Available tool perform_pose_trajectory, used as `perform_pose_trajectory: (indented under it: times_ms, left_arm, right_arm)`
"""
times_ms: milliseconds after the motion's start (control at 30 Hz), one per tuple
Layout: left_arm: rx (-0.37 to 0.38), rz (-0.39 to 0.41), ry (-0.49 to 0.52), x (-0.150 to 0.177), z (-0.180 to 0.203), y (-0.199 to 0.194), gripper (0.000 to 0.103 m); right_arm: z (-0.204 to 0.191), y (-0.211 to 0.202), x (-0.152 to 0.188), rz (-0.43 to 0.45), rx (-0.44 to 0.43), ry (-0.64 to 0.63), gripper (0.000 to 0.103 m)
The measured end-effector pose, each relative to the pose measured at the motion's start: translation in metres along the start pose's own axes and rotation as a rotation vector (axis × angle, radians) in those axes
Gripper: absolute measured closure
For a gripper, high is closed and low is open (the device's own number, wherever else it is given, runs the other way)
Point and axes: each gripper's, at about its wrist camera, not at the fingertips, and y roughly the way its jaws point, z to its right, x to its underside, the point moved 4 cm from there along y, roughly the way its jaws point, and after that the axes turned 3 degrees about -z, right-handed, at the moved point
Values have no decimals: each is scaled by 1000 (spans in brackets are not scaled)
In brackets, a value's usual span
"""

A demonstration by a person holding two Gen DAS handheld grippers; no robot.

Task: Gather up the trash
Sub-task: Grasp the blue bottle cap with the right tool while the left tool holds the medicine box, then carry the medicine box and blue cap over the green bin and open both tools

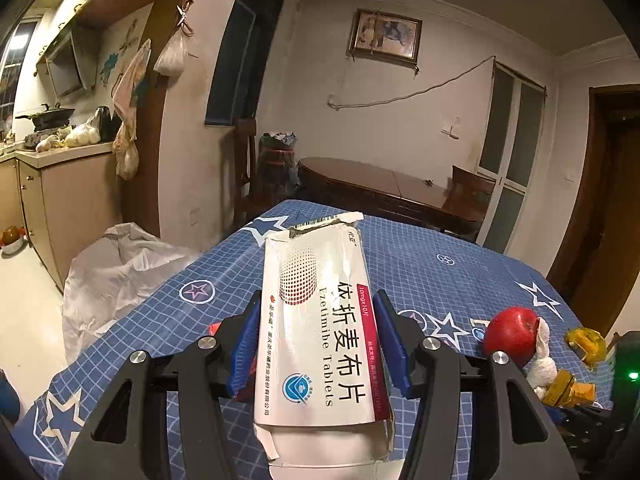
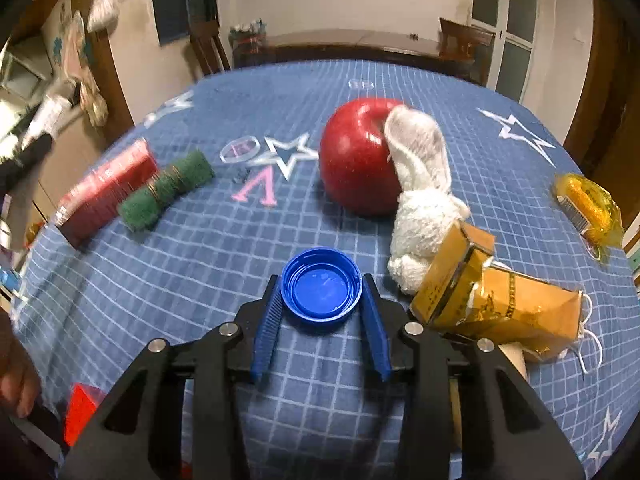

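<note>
Slippage threatens the blue cap (image 2: 321, 285), lying open-side-up on the tabletop (image 2: 208, 248) near the apple (image 2: 356, 160), because the right tool (image 2: 322, 300) only brackets it, while the left tool (image 1: 316, 316) clamps a pill box (image 1: 320, 320).

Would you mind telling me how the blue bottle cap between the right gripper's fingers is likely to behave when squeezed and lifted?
The blue bottle cap looks like small, thin plastic, so probably light and fairly stiff. Its round rim may slip or pop sideways from the right gripper if pinched off-centre. Lying open side up and flat, it seems unlikely to roll.
</note>
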Motion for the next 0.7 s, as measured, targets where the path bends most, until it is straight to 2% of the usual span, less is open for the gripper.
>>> perform_pose_trajectory:
  times_ms: [200,467,700]
  left_arm:
    - [-3,-8,7,3,2,3,47]
    - [3,-23,12,5,3,8,47]
    - [-20,-33,-10,-1,-9,14,47]
  right_arm:
    - [-1,-10,4,31,-27,14,65]
    - [3,-8,6,15,-54,36,65]
    - [0,-21,6,65,-82,31,65]
